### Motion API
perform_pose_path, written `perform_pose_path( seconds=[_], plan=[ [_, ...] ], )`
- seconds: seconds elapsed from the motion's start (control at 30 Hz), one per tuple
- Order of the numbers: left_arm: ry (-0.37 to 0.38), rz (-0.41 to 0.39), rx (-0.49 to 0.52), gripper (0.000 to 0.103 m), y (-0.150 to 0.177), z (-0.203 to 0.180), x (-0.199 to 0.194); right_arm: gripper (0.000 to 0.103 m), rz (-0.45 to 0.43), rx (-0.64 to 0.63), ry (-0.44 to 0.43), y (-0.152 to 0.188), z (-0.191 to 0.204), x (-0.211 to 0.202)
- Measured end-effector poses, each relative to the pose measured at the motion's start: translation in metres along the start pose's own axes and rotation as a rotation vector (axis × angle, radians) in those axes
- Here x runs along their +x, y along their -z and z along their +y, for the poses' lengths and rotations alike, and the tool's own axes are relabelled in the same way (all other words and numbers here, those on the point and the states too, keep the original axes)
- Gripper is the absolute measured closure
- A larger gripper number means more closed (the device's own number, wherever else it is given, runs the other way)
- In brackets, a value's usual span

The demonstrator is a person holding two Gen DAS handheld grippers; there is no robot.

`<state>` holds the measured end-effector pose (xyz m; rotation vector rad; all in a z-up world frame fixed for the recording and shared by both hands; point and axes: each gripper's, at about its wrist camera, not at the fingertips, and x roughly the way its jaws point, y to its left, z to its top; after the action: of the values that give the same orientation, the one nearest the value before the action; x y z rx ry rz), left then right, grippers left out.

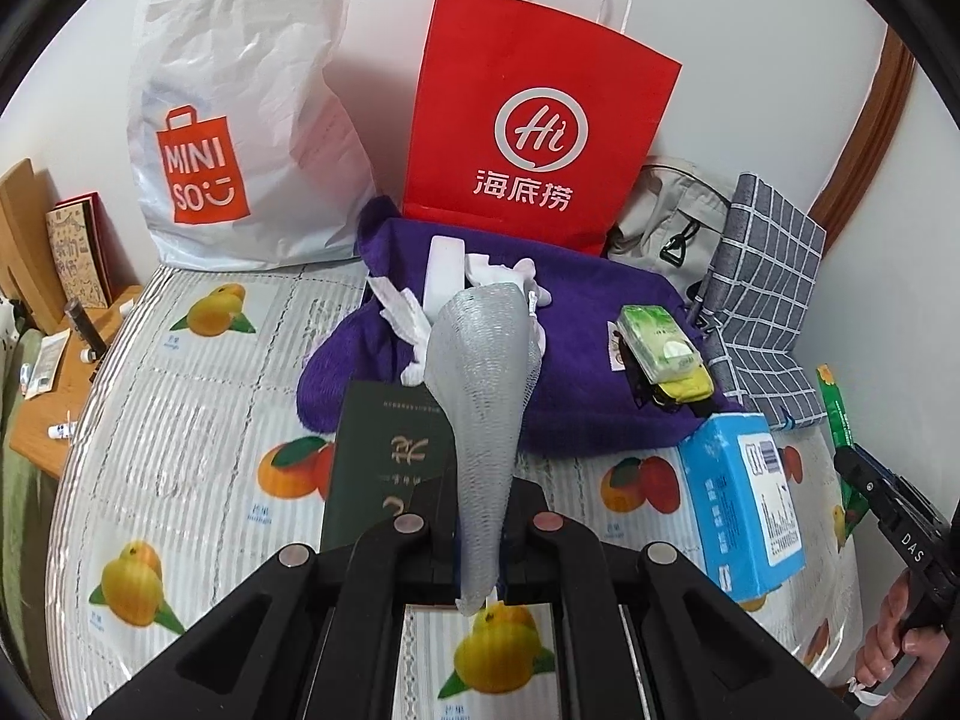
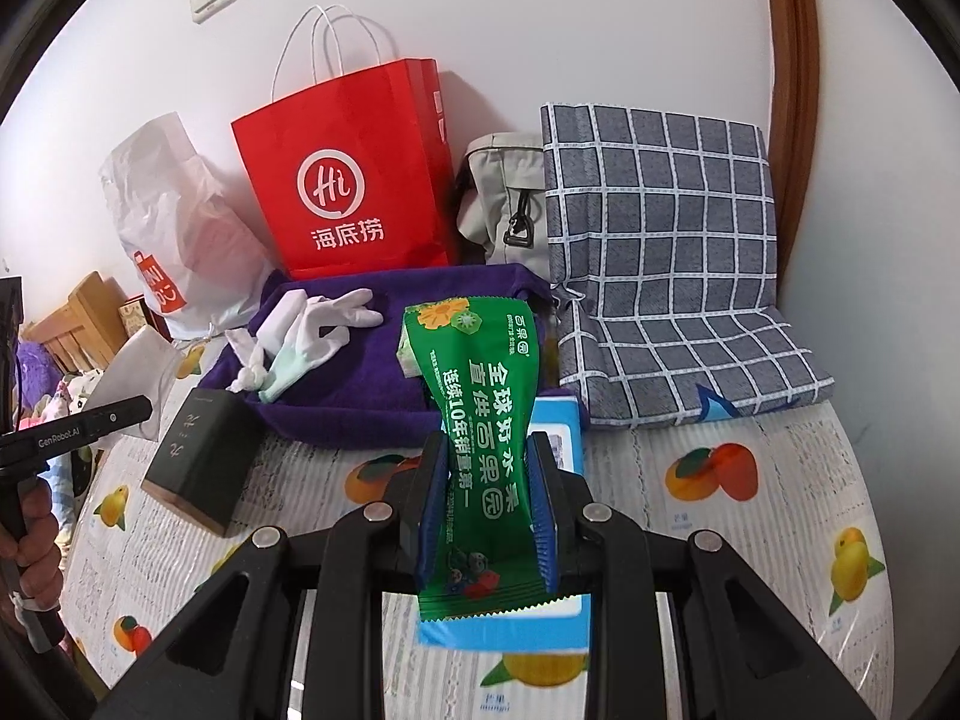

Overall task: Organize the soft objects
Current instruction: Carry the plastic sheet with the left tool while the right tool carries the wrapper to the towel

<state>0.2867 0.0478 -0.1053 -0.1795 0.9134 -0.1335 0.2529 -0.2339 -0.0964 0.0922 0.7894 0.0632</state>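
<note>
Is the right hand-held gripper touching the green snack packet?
Touching. In the right wrist view the right hand-held gripper has its blue pads pressed against both sides of the green snack packet, pinching it narrow at the middle.

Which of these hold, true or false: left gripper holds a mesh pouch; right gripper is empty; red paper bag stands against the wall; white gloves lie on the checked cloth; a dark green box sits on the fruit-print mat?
1. The left gripper is shut on a silver mesh pouch. True.
2. The right gripper is empty. False: it is shut on a green snack packet.
3. The red paper bag stands upright against the wall. True.
4. The white gloves lie on the checked cloth. False: they lie on the purple towel.
5. A dark green box sits on the fruit-print mat. True.
</note>
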Motion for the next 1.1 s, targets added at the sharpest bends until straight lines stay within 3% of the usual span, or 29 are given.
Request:
perform_pose_path(
  seconds=[1.1],
  plan=[
    [0.009,-0.01,0.021,0.096,-0.081,-0.014,0.062,0.077,-0.032,-0.05,-0.044,-0.071,0.015,0.076]
  ],
)
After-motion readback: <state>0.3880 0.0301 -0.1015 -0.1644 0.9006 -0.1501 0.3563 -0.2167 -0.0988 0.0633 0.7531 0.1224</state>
